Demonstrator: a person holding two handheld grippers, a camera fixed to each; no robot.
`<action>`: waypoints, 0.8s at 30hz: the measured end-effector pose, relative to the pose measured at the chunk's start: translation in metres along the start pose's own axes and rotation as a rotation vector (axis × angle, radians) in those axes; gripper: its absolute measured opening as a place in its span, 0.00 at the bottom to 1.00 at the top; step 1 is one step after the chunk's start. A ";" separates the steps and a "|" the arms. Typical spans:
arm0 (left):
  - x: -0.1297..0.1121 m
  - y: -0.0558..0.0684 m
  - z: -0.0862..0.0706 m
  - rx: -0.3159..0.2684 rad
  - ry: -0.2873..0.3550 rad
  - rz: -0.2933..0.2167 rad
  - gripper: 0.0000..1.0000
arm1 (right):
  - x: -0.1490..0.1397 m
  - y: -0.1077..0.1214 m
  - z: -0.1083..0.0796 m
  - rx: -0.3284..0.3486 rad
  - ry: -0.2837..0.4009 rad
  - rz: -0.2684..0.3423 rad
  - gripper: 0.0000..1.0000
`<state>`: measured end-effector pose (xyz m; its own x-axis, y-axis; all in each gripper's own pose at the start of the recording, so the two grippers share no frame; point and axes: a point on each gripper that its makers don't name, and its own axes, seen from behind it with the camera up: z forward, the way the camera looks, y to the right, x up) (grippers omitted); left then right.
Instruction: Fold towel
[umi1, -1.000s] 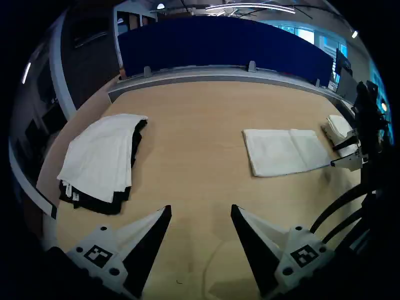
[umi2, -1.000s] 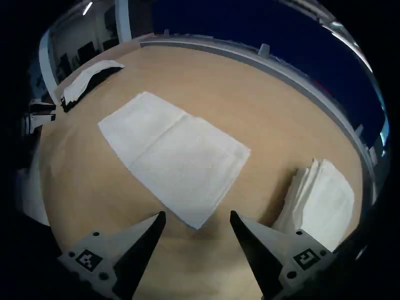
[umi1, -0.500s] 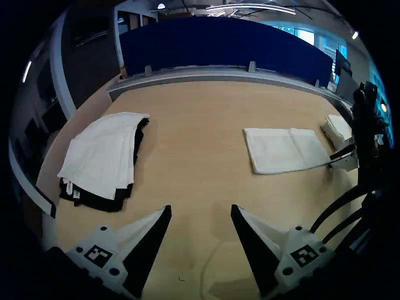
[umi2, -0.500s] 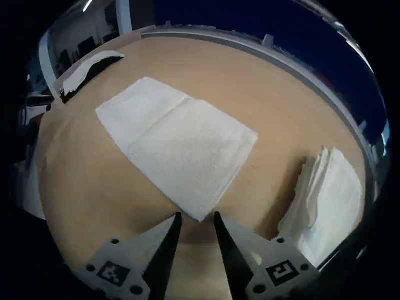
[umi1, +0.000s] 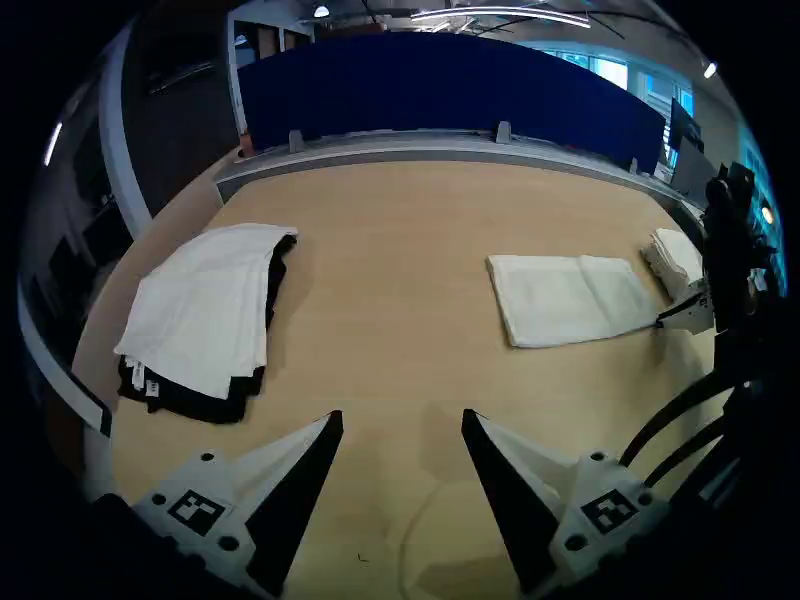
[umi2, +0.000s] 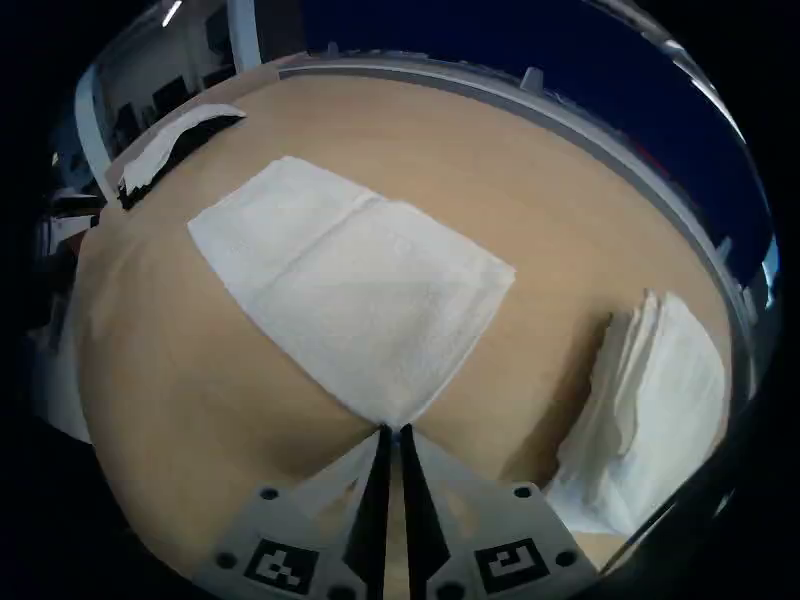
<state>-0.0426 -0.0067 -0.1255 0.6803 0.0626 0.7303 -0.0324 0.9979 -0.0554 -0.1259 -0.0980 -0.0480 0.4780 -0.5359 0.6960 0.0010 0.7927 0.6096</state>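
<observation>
**At the near corner of the towel (umi2: 350, 290): right tongs (umi2: 392, 432) closed, left tongs (umi1: 400, 415) open**

Directly at the tips of my right tongs lies the towel's nearest corner; the fingers are closed to a thin slit and pinch the very tip of that corner. The rest of the towel lies flat on the table (umi2: 180, 400) with a crease across it, spreading away ahead and to the left of these tongs. Just to their right sits a stack of folded white cloths (umi2: 650, 400), apart from the towel.

My left tongs stand wide apart over bare tabletop, gripping nothing; the towel lies well ahead of them, to the right. A pile of white and black cloths (umi1: 205, 320) lies ahead to their left; a blue partition (umi1: 450, 85) runs along the table's far edge.
</observation>
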 end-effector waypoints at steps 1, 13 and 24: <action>0.000 0.000 0.000 0.000 0.000 0.000 0.88 | 0.000 0.000 0.000 -0.002 0.000 -0.003 0.04; 0.002 -0.003 0.000 0.002 0.002 0.004 0.88 | 0.014 0.002 -0.010 -0.009 0.025 -0.015 0.03; 0.004 -0.004 -0.004 0.001 0.011 -0.003 0.88 | 0.070 -0.008 -0.037 -0.002 0.119 -0.075 0.03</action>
<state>-0.0372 -0.0105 -0.1253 0.6886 0.0591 0.7227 -0.0305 0.9982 -0.0525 -0.0601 -0.1309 -0.0184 0.5777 -0.5550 0.5986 0.0422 0.7527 0.6571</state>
